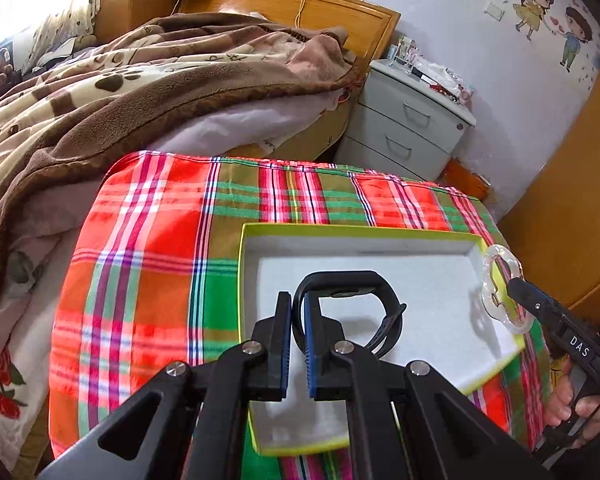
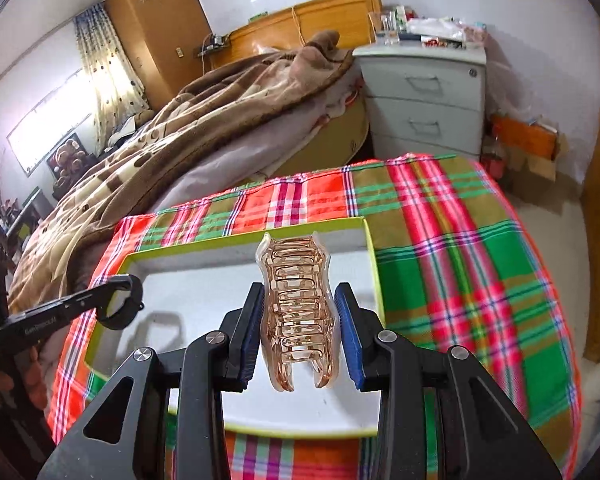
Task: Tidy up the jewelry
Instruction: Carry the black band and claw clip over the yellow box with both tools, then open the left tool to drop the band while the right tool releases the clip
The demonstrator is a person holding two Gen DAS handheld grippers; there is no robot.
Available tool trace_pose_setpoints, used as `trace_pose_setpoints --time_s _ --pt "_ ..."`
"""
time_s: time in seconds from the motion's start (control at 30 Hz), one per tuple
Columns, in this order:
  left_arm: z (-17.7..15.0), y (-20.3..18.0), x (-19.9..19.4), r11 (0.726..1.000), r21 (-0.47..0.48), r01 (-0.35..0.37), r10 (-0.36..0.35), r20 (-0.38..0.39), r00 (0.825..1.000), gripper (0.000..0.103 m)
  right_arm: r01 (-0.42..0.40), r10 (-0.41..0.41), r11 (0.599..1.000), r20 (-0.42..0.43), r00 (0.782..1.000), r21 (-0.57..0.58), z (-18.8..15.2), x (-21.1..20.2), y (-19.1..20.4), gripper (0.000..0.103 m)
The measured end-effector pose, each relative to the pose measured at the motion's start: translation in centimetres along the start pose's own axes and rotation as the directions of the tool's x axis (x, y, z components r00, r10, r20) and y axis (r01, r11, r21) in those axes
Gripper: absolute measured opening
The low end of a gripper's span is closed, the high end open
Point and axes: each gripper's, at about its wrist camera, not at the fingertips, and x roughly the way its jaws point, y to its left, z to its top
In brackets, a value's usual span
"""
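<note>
A shallow box [image 1: 245, 280] with a lime-green rim and white inside lies on the plaid-covered table; in the right wrist view its rim [image 2: 370, 248] shows too. My left gripper [image 1: 298, 306] is shut on a black wristband [image 1: 380, 284] and holds it over the box's near-left part; it also shows in the right wrist view [image 2: 120, 312]. My right gripper [image 2: 300, 300] is shut on a clear pinkish hair claw clip [image 2: 298, 308] and holds it above the box. In the left wrist view the clip [image 1: 500, 288] hangs over the box's right rim.
The plaid cloth [image 1: 148, 260] covers a small table. A bed with a brown blanket [image 1: 100, 92] lies behind on the left. A grey drawer unit [image 1: 412, 124] with clutter on top stands behind, by the white wall. A wooden door stands at right.
</note>
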Motion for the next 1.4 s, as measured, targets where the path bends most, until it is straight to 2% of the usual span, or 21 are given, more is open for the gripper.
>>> trace_pose_setpoints --time_s 0.4,0.5,0.63,0.83,0.93,1.2,1.3,1.4 --pt "0.8 0.0 3.9 1.0 0.01 -0.017 0.017 -0.062 0.998 0.007 0.001 0.0 1.0 -0.048 0.999 0.013 1.2 2.8 -0.8 0.037" --pt "0.8 0.1 4.2 1.0 0.001 -0.013 0.013 -0.072 0.997 0.007 0.055 -0.055 0.998 -0.029 0.998 -0.01 1.4 2.9 -0.6 0.037" --pt "0.9 0.2 4.3 1.0 0.0 -0.013 0.013 -0.073 0.997 0.008 0.081 -0.081 0.996 -0.022 0.996 -0.037 1.6 3.1 -0.5 0.037" --pt "0.7 0.1 4.5 1.0 0.005 -0.026 0.026 -0.083 0.996 0.008 0.163 -0.163 0.977 0.008 0.987 -0.139 1.2 3.4 0.8 0.037" --pt "0.6 0.0 4.6 1.0 0.005 -0.021 0.021 -0.091 0.996 0.01 0.163 -0.163 0.976 0.012 0.987 -0.142 1.2 3.5 0.8 0.037" --pt "0.7 -0.6 4.2 1.0 0.016 -0.011 0.012 -0.084 0.996 0.03 0.166 -0.164 0.977 0.029 0.986 -0.136 1.2 3.3 0.7 0.037" --pt "0.6 -0.5 3.7 1.0 0.016 -0.006 0.007 -0.068 0.998 0.032 0.168 -0.165 0.977 0.036 0.986 -0.131 1.2 3.1 0.7 0.045" --pt "0.5 -0.5 3.3 1.0 0.017 -0.015 0.016 -0.065 0.998 0.034 0.169 -0.165 0.977 0.04 0.985 -0.133 1.2 2.9 0.8 0.046"
